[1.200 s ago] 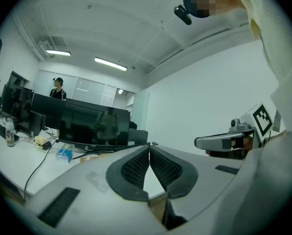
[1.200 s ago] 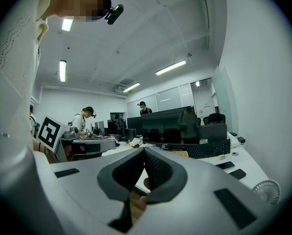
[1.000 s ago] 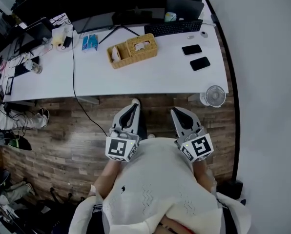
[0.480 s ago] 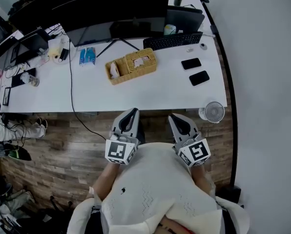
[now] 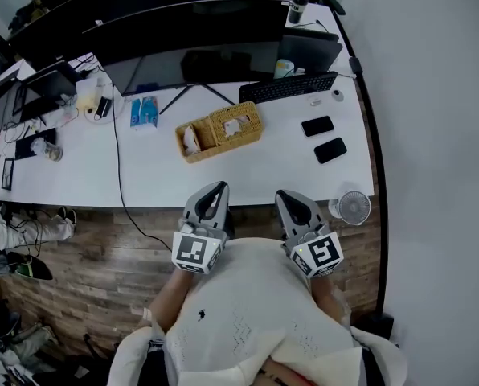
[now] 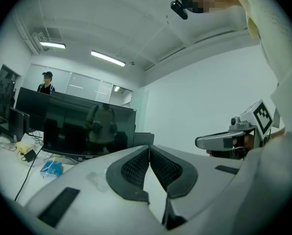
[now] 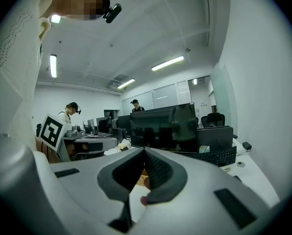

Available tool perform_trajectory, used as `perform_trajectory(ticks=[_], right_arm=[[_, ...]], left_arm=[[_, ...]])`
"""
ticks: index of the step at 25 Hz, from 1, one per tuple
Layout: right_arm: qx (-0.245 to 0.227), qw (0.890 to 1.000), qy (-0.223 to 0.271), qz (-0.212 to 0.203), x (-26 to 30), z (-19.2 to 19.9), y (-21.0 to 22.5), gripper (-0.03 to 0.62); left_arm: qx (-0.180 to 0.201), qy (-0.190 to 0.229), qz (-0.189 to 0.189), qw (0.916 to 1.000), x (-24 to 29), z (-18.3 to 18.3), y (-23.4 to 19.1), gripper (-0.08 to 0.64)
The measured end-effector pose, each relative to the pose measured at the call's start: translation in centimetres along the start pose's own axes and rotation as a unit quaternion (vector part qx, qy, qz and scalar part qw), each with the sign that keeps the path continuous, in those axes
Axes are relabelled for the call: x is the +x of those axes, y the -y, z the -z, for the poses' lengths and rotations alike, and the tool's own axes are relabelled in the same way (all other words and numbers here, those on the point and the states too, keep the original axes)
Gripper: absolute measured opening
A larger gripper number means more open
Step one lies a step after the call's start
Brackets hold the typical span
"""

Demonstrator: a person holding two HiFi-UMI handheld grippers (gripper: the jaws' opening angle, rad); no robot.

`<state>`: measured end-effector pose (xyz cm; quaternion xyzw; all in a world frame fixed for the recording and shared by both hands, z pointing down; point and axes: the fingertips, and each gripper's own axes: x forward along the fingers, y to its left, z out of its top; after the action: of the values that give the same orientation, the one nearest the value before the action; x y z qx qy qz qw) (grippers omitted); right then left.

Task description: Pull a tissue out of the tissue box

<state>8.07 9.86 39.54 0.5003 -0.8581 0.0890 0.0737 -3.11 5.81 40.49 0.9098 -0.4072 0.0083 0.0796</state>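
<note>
The tissue box [image 5: 235,124] is a wicker holder with white tissue showing in its top slot. It is joined to an open wicker tray [image 5: 194,139] in the middle of the white desk [image 5: 255,163]. My left gripper [image 5: 219,188] and right gripper [image 5: 284,196] are held side by side near my chest, at the desk's near edge, well short of the box. Both are shut, tips together, with nothing between them. In the left gripper view the jaws meet at the left gripper [image 6: 149,148]; in the right gripper view, at the right gripper [image 7: 144,151].
A wide monitor [image 5: 191,34] and a keyboard [image 5: 288,88] stand behind the box. Two phones [image 5: 317,125] lie at the right, a small fan [image 5: 352,207] by the desk's right corner, and a blue pack [image 5: 143,111] and a black cable [image 5: 117,127] at the left. People stand at far desks.
The desk has drawn nearer in the head view, and both grippers now reach its near edge. Both stayed shut and side by side.
</note>
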Motion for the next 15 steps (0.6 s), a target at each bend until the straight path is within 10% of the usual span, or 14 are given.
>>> perform_trajectory(ticks=[15], right_arm=[[0.003, 1.000, 0.009, 0.010, 9.1, -2.4, 2.1, 0.002]], left_arm=[[0.005, -0.001, 0.017, 0.9998, 5.5, -1.3, -7.9, 0.017]])
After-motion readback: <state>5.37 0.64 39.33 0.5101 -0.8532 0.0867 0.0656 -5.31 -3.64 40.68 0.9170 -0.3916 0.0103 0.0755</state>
